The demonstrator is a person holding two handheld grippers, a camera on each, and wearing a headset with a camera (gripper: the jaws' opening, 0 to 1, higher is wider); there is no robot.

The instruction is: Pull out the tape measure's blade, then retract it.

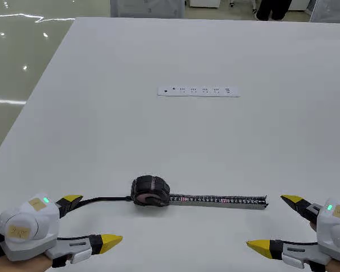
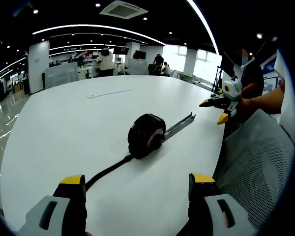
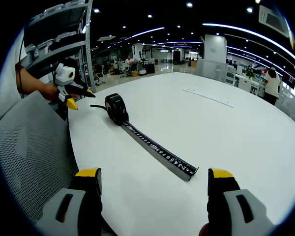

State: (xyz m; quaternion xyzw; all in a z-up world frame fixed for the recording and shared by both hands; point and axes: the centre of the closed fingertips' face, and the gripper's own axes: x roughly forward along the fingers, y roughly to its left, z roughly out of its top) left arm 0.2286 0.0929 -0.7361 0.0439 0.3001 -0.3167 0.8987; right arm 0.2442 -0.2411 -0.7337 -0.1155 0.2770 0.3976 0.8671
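A black tape measure [image 1: 151, 191] lies on the white table [image 1: 175, 130] near the front edge, its blade [image 1: 218, 200] pulled out to the right and lying flat. A black strap [image 1: 102, 199] trails left from the case. My left gripper [image 1: 96, 221] is open at the lower left, just short of the strap's end. My right gripper [image 1: 276, 222] is open at the lower right, a little beyond the blade's tip. In the left gripper view the case [image 2: 146, 135] sits ahead of the open jaws. In the right gripper view the blade's tip [image 3: 189, 172] lies between and ahead of the yellow fingertips.
A white power strip [image 1: 198, 91] lies flat at the table's middle, well behind the tape measure. The table's left edge runs diagonally beside a glossy floor [image 1: 17, 62]. A grey mesh chair back [image 3: 32, 147] is close to the grippers. People stand far off in the room.
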